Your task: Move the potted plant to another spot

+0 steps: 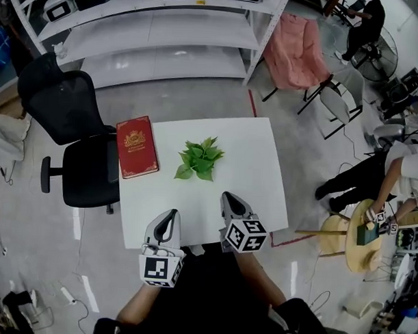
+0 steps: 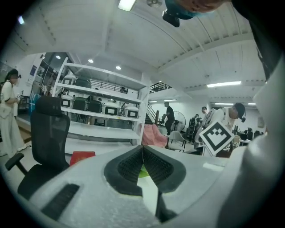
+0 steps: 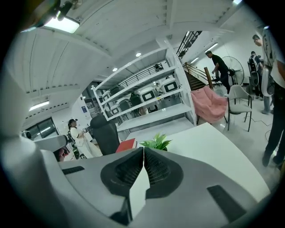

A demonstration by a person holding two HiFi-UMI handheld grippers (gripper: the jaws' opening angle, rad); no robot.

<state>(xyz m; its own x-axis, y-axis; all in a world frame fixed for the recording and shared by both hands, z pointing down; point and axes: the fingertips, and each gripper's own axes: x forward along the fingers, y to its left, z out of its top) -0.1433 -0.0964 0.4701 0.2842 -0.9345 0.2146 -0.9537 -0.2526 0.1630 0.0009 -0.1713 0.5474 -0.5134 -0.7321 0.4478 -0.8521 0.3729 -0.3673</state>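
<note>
So, pre-grasp stage: potted plant (image 1: pixel 200 159) sits untouched mid-tabletop (image 1: pixel 260 178) near the red book (image 1: pixel 136 147), left tongs (image 1: pixel 170 218) and right tongs (image 1: pixel 230 198) both pressed together and empty at the near edge, so the next move probably means spreading one pair and reaching for the plant's base.

The left gripper (image 1: pixel 170 218) and the right gripper (image 1: pixel 228 198) are side by side over the near edge of the table (image 1: pixel 269 199), pointing away from the person. The jaws of both are pressed together and empty. The right one reaches slightly further forward.
</note>
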